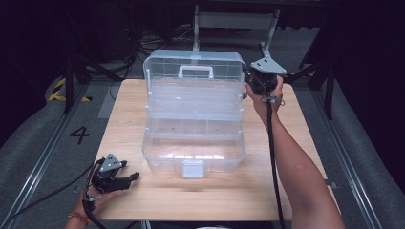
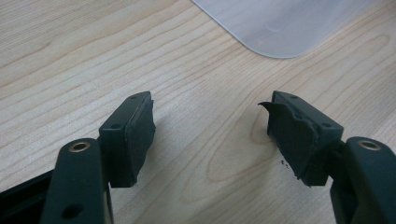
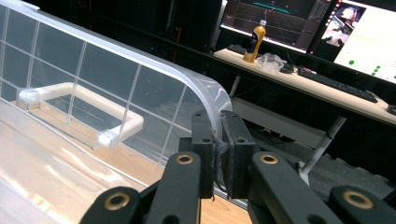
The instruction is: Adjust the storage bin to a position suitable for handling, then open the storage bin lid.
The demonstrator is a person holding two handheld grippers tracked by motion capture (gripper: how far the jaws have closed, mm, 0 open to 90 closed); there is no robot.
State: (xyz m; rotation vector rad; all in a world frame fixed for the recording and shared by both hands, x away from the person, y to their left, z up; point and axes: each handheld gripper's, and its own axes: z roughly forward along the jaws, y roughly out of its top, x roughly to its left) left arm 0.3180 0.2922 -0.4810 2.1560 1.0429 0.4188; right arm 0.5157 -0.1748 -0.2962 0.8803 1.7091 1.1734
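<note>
Right tool (image 3: 218, 140) pinching the rim of the raised clear lid (image 1: 193, 71) (white handle (image 3: 79, 109) to its left). Left tool (image 2: 210, 135) spread, resting on bench (image 1: 157, 195), toolbox corner (image 2: 280, 28) ahead.

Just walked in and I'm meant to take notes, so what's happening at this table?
A person is working a clear plastic storage box on a wooden table with a hand-held gripper in each hand. The right hand-held gripper is clamped on the edge of the box's raised lid, holding it at its right side with the box open. The left hand-held gripper rests open over bare tabletop near the box's front left corner, holding nothing.
</note>
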